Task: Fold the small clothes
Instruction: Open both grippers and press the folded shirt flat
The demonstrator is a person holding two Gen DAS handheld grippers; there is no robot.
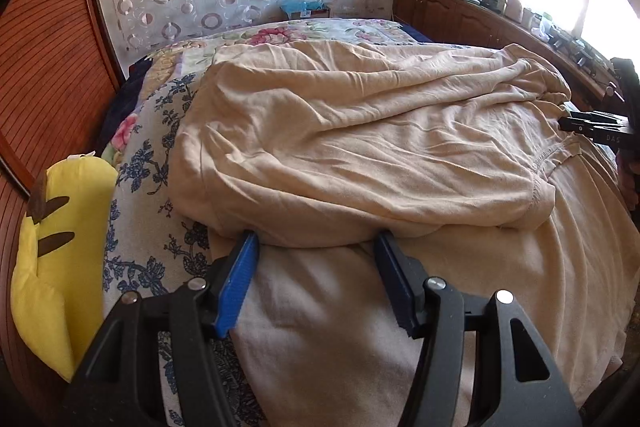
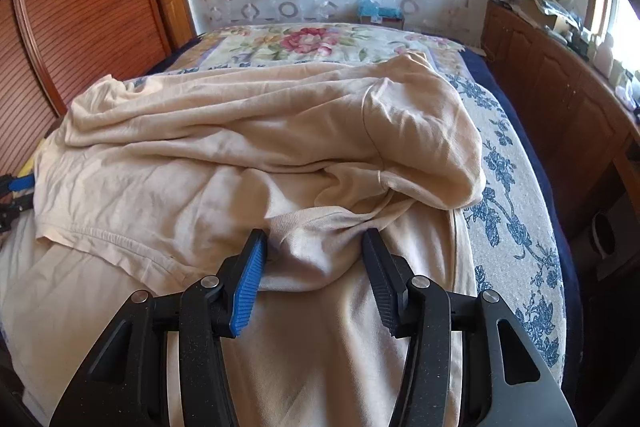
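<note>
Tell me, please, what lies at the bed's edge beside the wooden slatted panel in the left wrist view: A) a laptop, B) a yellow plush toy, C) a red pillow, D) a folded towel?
B: a yellow plush toy with brown markings lies there beside the floral bedspread.

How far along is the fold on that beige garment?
Done: the beige garment is doubled over itself on the floral bedspread, hem on top. In hand: left hand-held gripper and right hand-held gripper stand open at the near fold edge, gripping nothing. Left: wrinkles, further folds; it's still large.
</note>
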